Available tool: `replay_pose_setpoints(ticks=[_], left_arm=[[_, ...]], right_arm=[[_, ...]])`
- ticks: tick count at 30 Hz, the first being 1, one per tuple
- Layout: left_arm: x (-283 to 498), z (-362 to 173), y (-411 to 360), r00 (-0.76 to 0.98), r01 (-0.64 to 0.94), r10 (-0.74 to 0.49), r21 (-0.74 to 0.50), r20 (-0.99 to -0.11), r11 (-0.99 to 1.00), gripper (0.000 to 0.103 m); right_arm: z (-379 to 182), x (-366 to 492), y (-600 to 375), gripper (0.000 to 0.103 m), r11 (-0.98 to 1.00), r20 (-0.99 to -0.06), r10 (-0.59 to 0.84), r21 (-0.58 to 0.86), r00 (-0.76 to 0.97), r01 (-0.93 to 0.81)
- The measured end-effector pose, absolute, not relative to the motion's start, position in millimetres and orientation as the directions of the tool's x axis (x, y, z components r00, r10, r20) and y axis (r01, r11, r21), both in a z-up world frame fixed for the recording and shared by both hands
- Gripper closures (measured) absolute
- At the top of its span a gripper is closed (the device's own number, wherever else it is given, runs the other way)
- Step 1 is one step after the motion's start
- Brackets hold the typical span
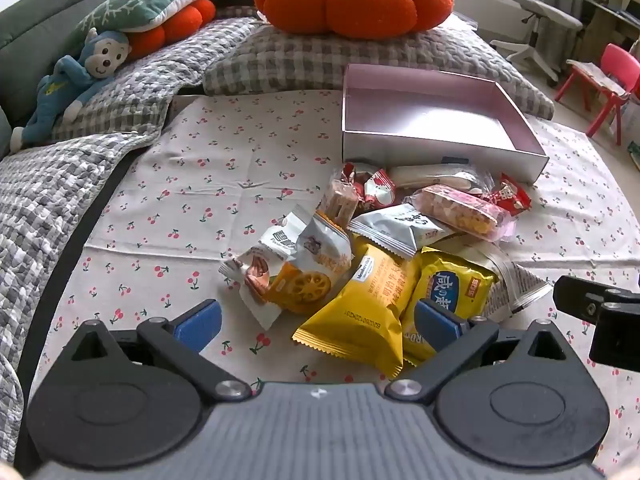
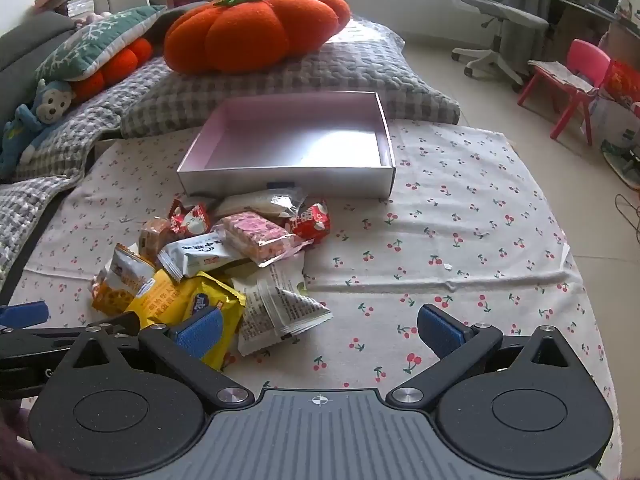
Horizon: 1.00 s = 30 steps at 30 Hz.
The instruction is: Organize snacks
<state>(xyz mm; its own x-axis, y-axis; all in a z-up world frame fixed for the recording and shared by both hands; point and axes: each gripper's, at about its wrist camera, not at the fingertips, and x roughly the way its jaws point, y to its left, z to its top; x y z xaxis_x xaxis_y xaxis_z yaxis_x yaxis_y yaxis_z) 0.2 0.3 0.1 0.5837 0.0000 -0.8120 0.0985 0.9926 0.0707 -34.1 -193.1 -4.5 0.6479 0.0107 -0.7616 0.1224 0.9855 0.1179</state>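
The step in hand is judged to be the approach to the first pick: the box [image 1: 440,120] holds nothing, and all snacks [image 1: 372,240] are heaped on the cloth [image 1: 200,184].

The left gripper [image 1: 318,322] is held wide, with nothing between its pads. The yellow packet [image 1: 360,304] lies directly ahead between the jaws, and the blue-labelled packet [image 1: 452,284] lies against the right pad. The box stands beyond the heap, ahead and to the right, its near wall just behind the farthest snacks.

The right gripper [image 2: 320,330] is likewise held wide and empty. Only bare cloth lies between its jaws. The heap lies ahead and to the left, the white packet [image 2: 280,304] being nearest. The box stands straight ahead, beyond the heap.

For the next move, one packet is to be isolated and closed upon. The packets overlap, so a neighbour may be dragged along. The two grippers are close together beside the heap; clearance is to be kept. The pumpkin cushion [image 2: 256,28] and quilt [image 2: 352,68] lie behind the box, clear of the path.
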Motion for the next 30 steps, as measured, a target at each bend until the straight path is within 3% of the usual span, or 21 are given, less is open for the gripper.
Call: replay_pose_setpoints(ticks=[30], left_arm=[[0.4, -1.1, -0.6, 0.584, 0.103, 0.002, 0.076, -0.812, 0.992, 0.0]], right_arm=[[-5.5, -35.3, -190.5, 0.0, 0.987, -0.761, 0.012, 0.115, 0.648, 0.116]])
